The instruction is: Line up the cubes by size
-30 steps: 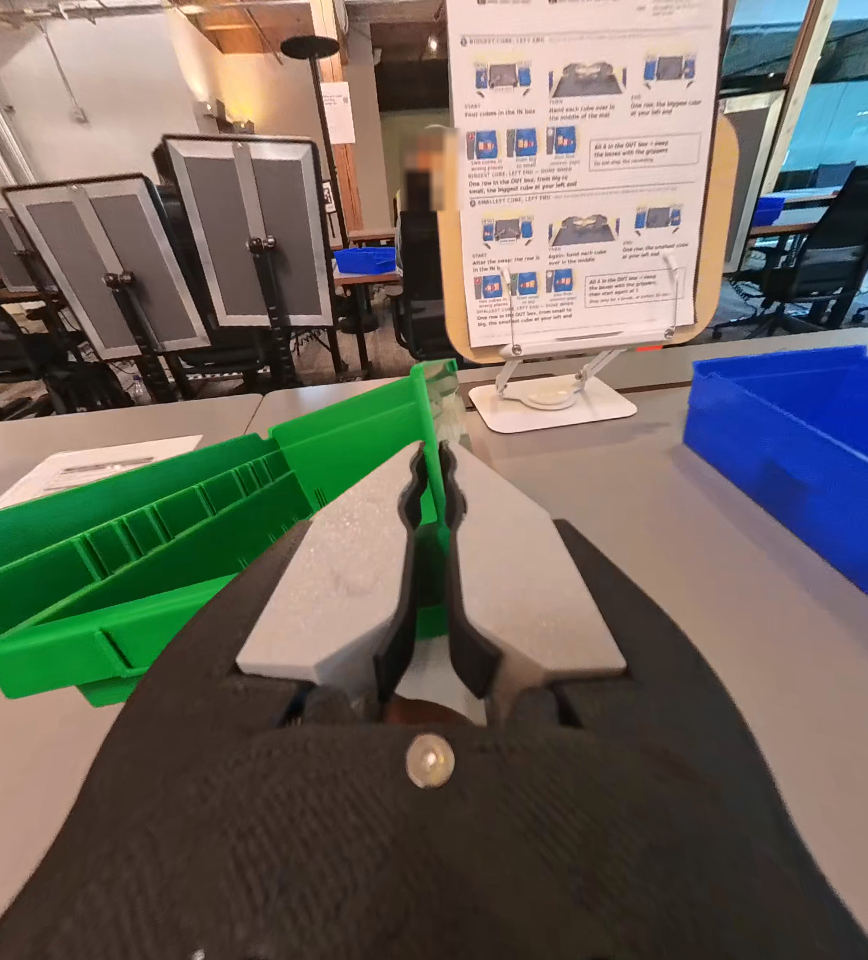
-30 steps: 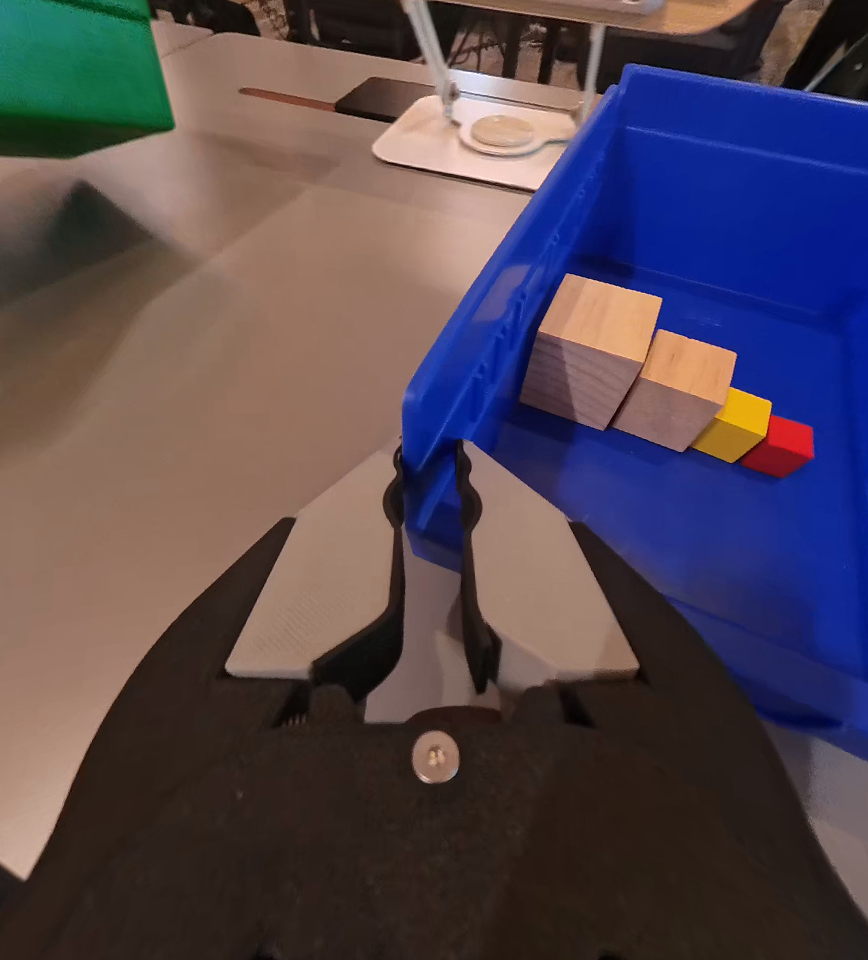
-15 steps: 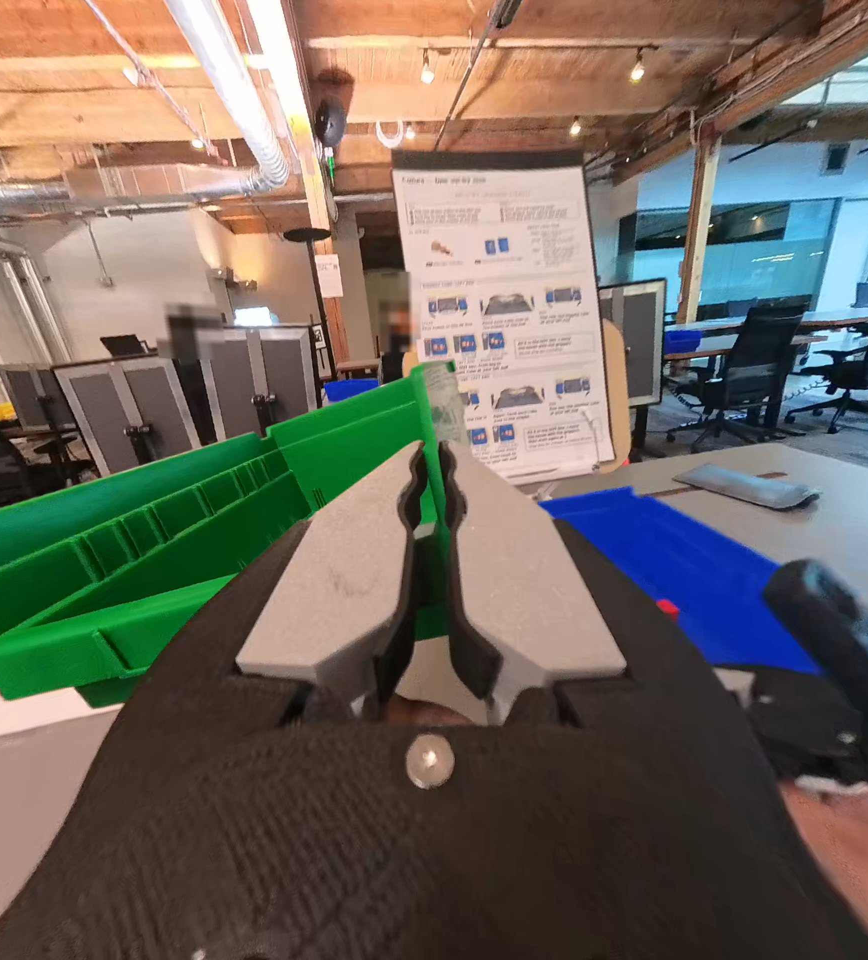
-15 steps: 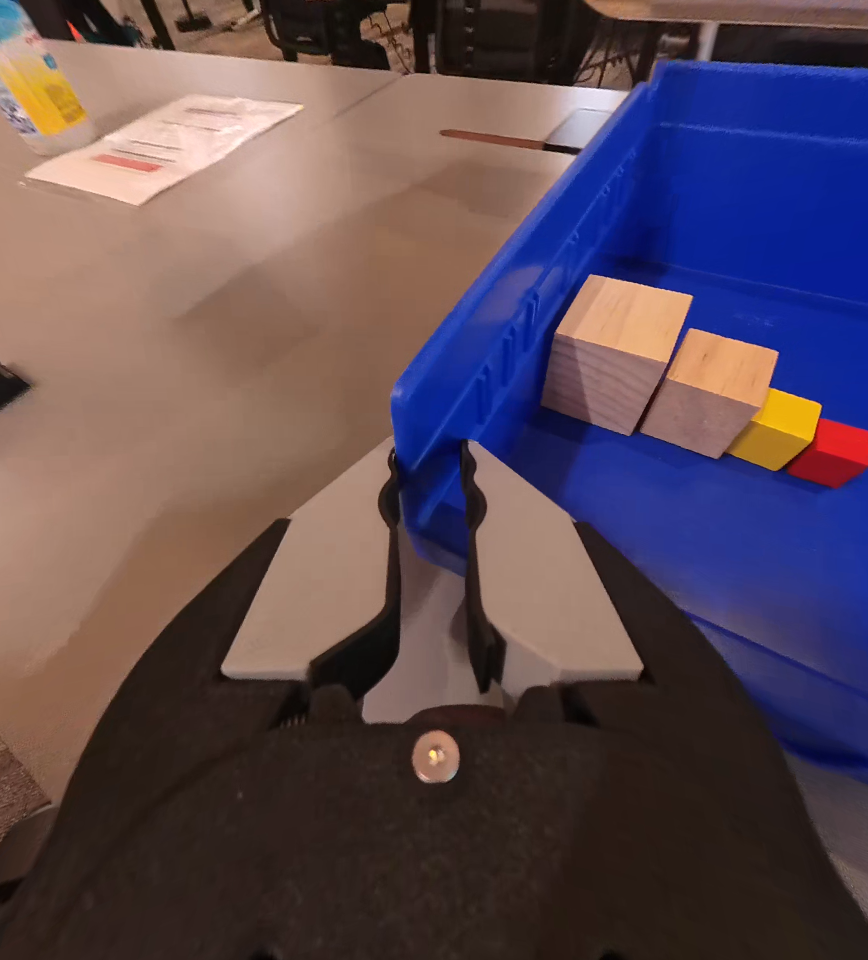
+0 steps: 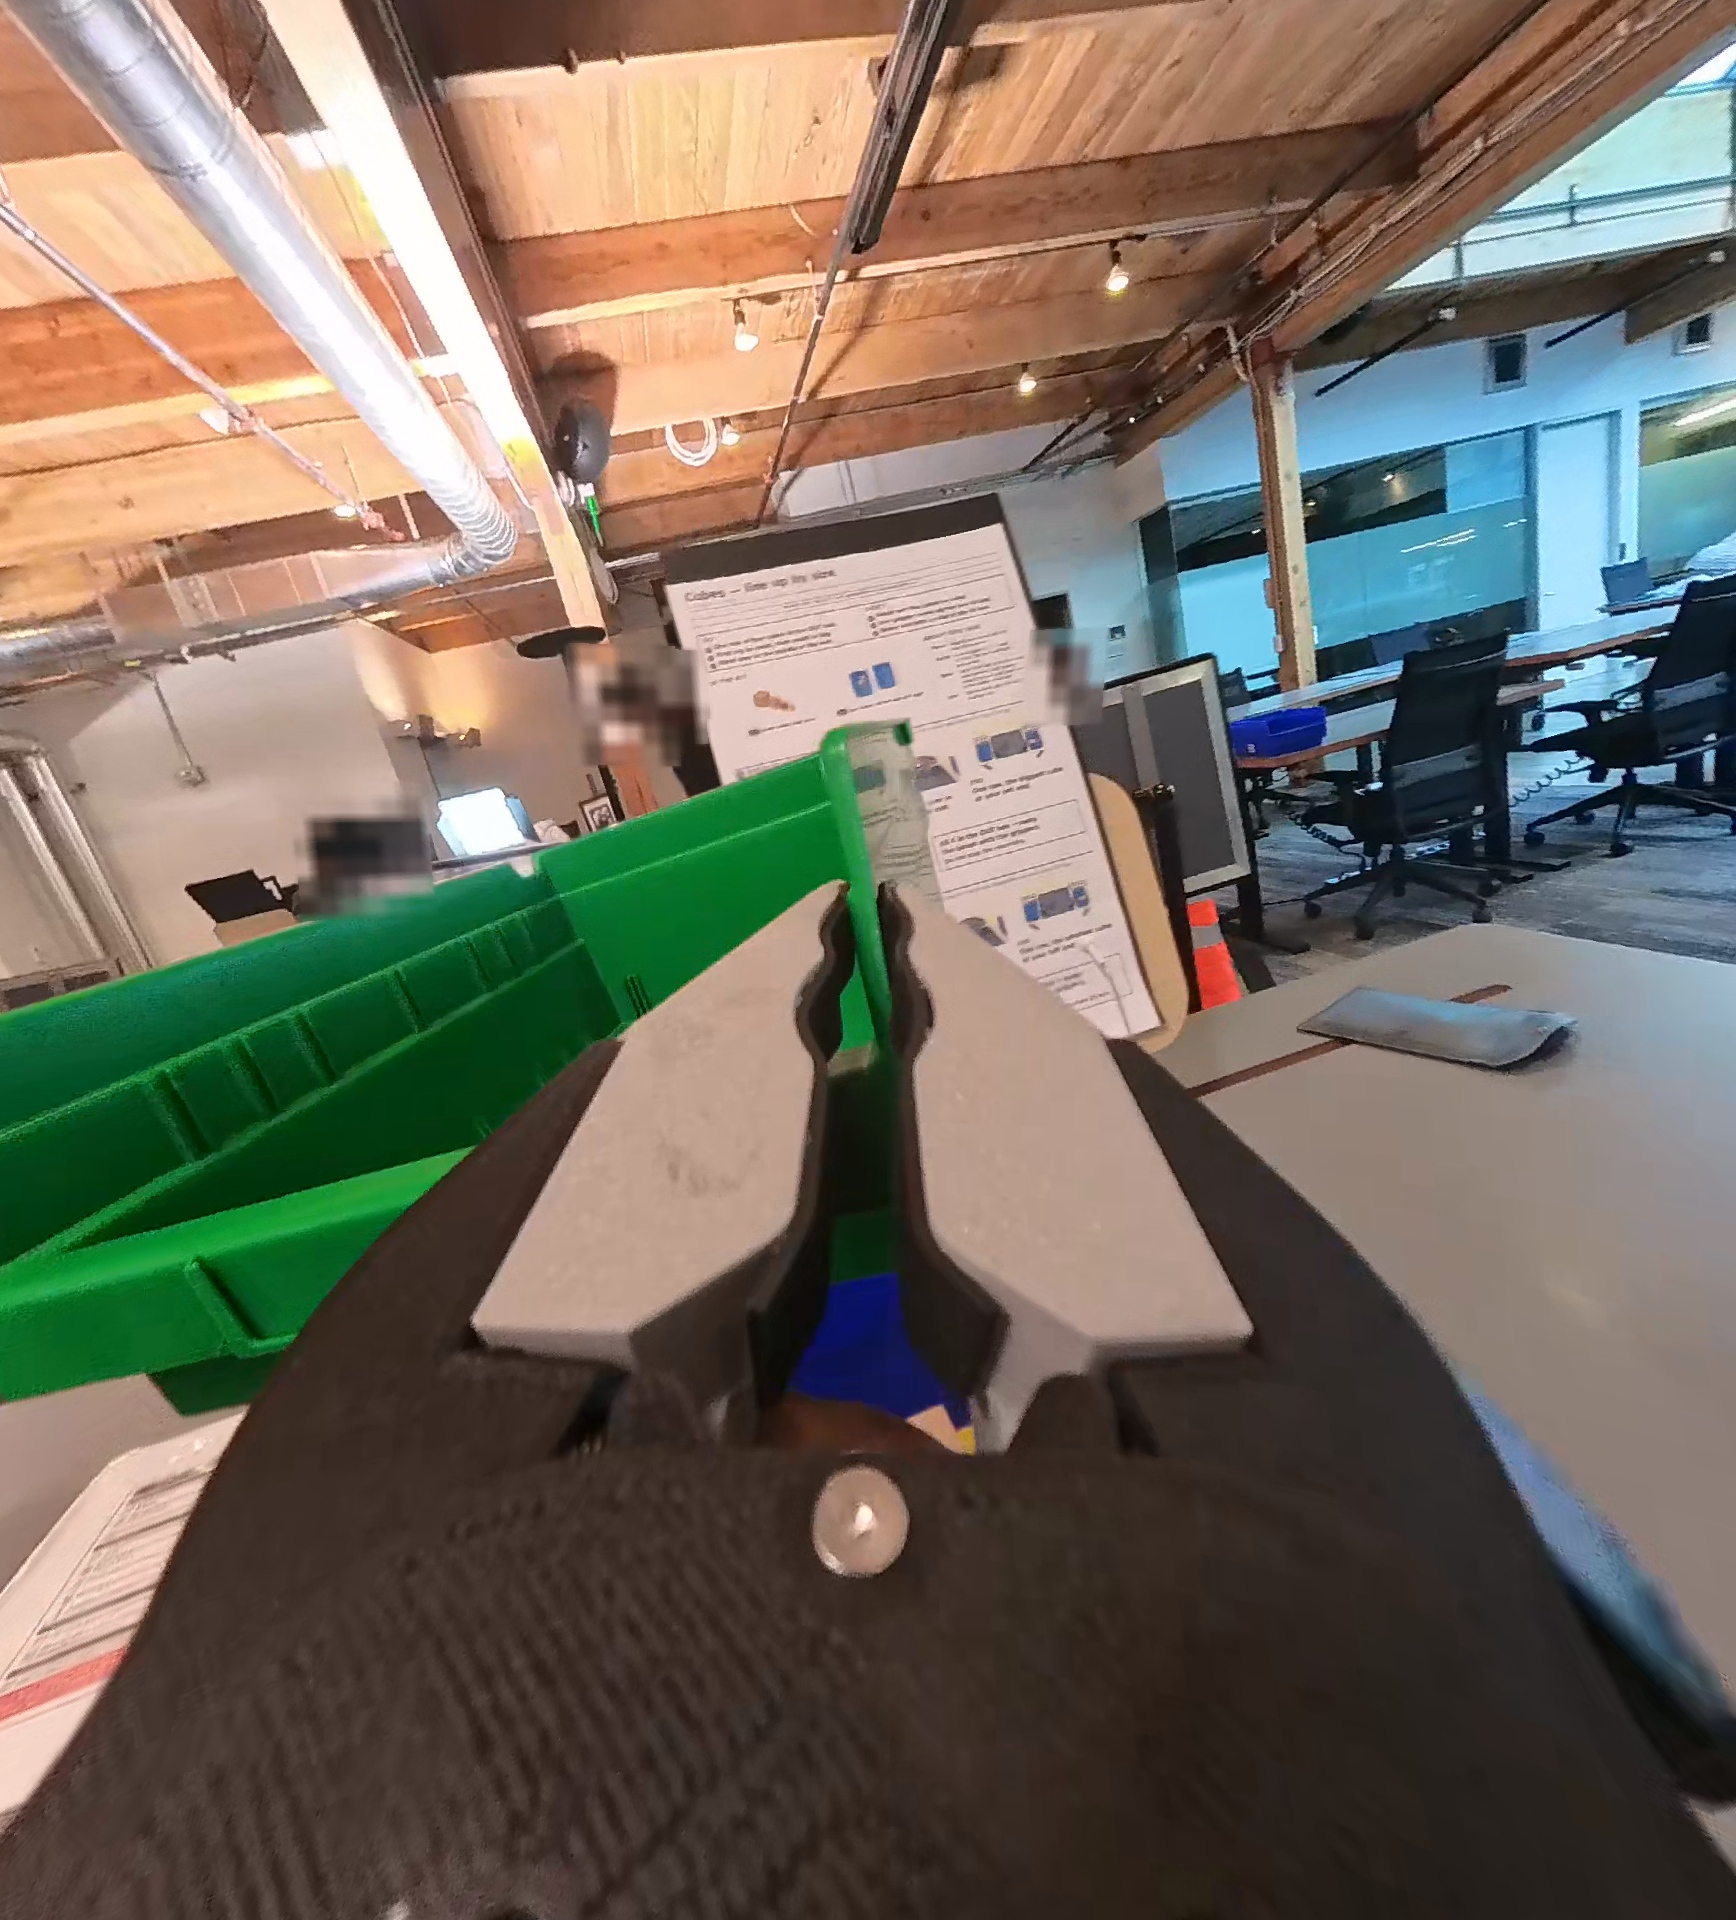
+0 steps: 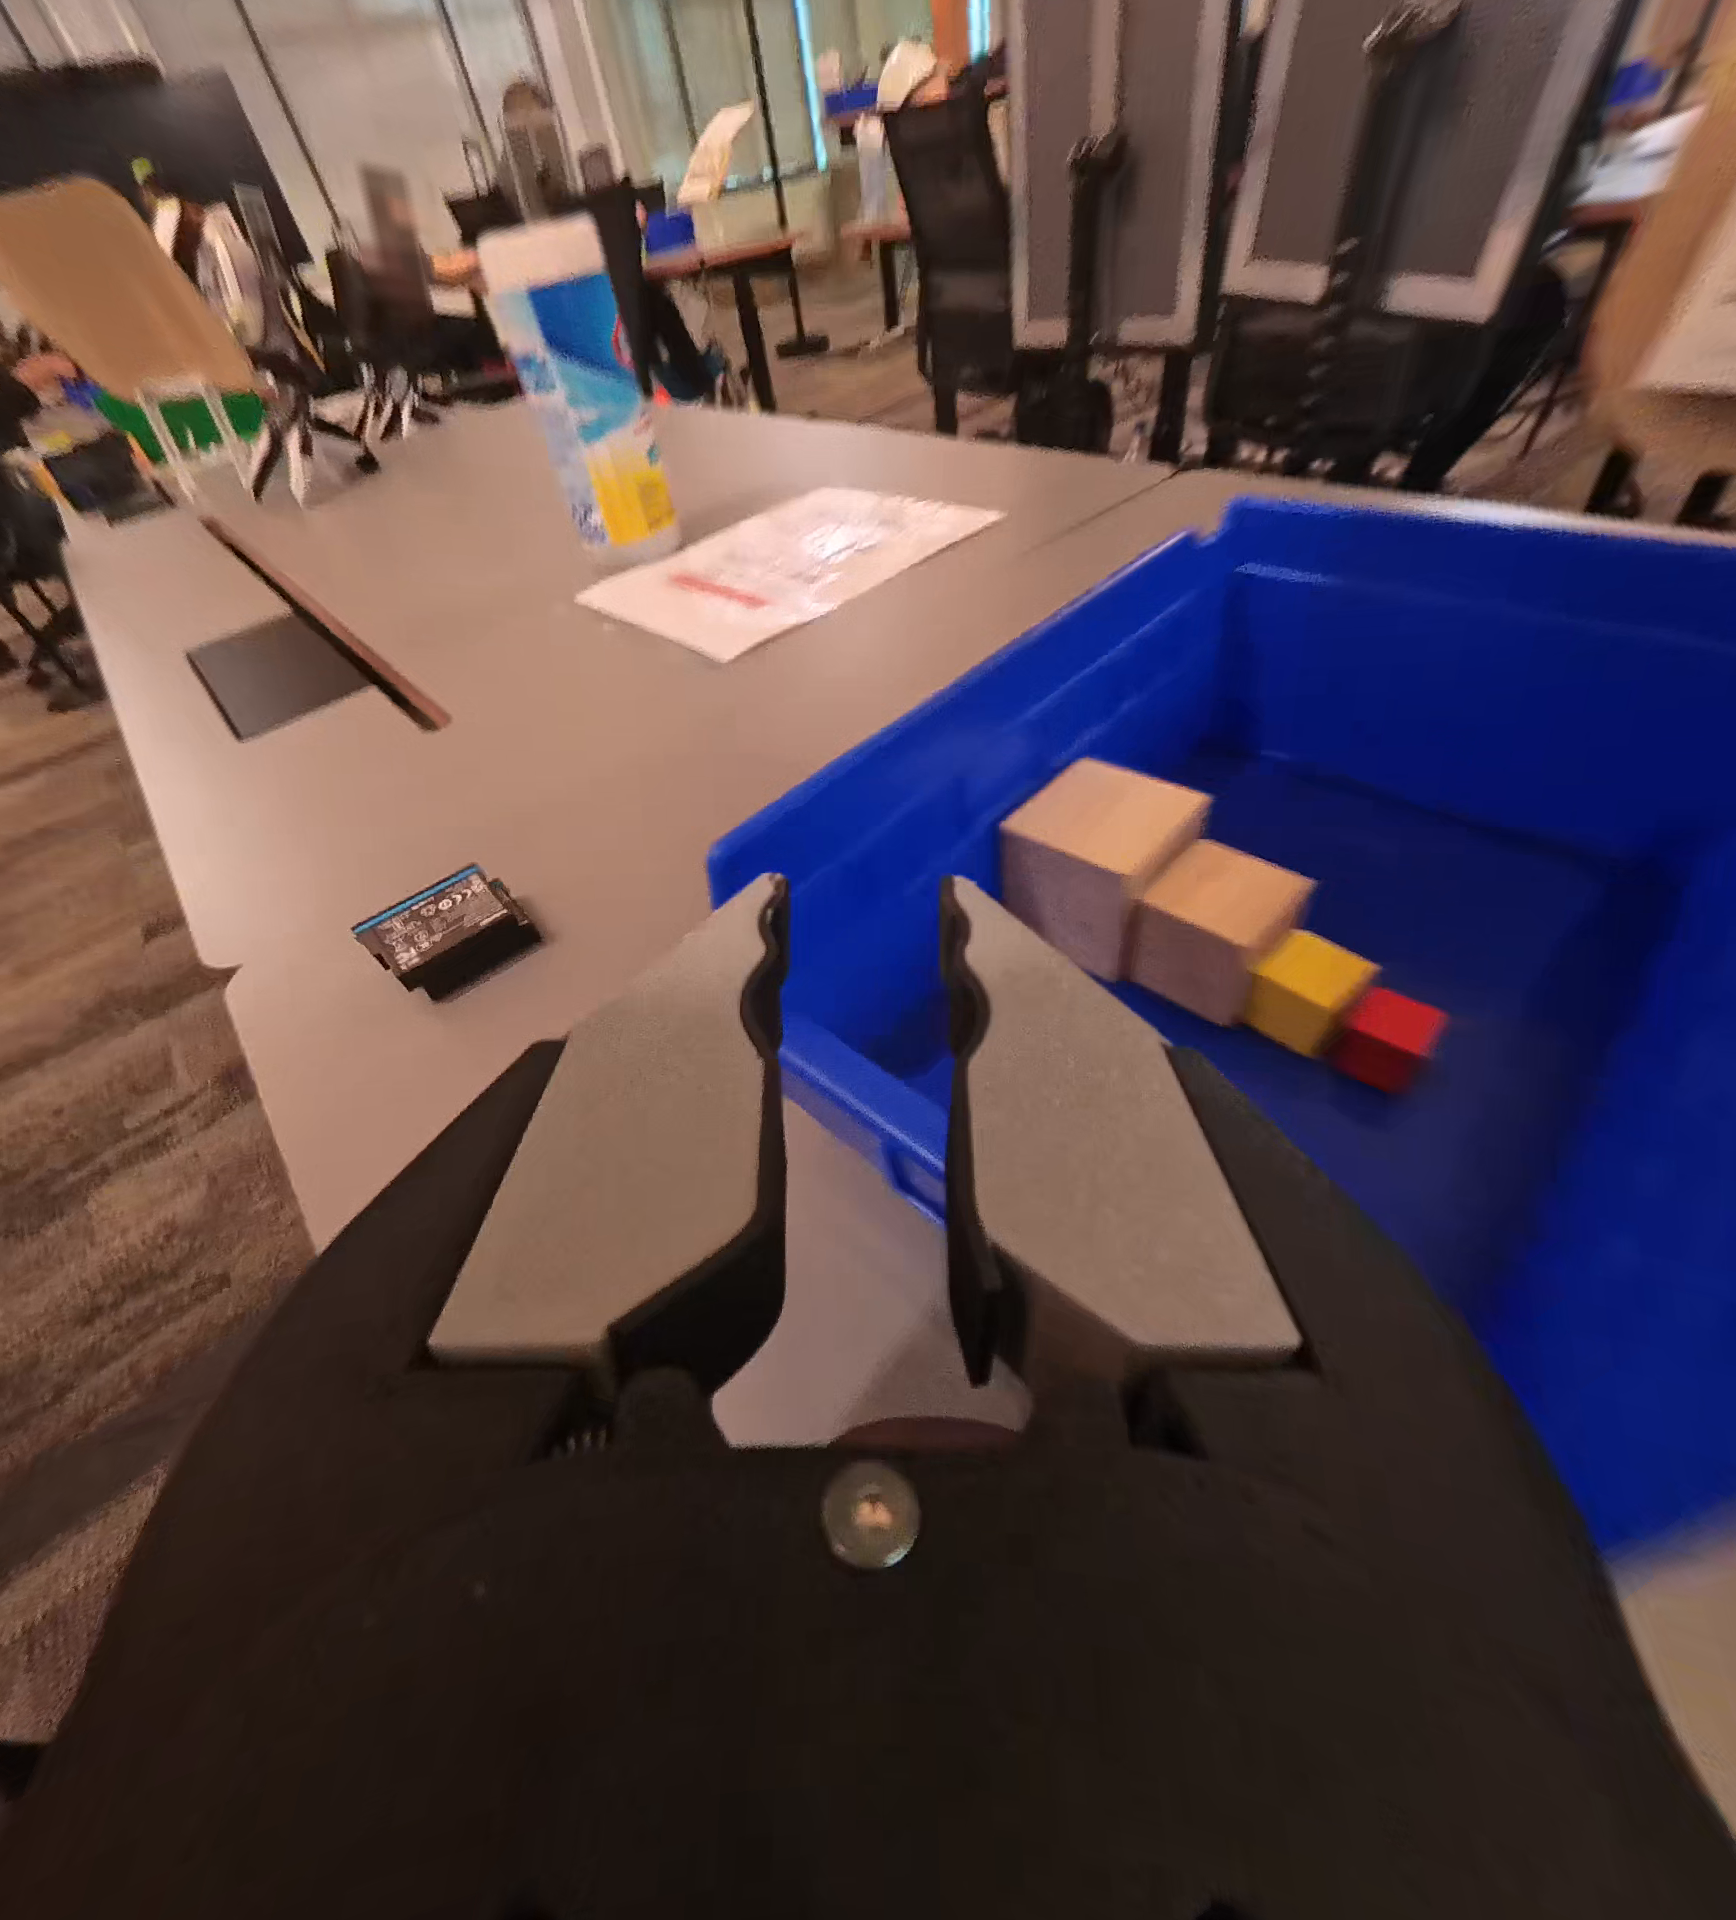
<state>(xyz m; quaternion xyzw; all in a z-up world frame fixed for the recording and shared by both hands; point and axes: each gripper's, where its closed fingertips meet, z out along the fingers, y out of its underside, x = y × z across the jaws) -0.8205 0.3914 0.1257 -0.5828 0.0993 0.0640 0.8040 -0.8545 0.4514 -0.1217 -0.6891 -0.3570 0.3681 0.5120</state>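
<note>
Inside the blue bin [image 6: 1466,644], four cubes sit in a touching row by size: big wooden cube [image 6: 1092,857], smaller wooden cube [image 6: 1212,925], yellow cube [image 6: 1305,987], red cube [image 6: 1389,1034]. Right gripper [image 6: 864,914] has its fingers parted, straddling the bin's near corner without pinching it. Left gripper [image 5: 866,914] is clamped on the wall of a green bin [image 5: 251,1091], held up off the grey table [image 5: 1518,1195]. On the table beyond: a paper sheet [image 6: 791,566], a wipes canister [image 6: 583,384], a black battery [image 6: 443,930].
</note>
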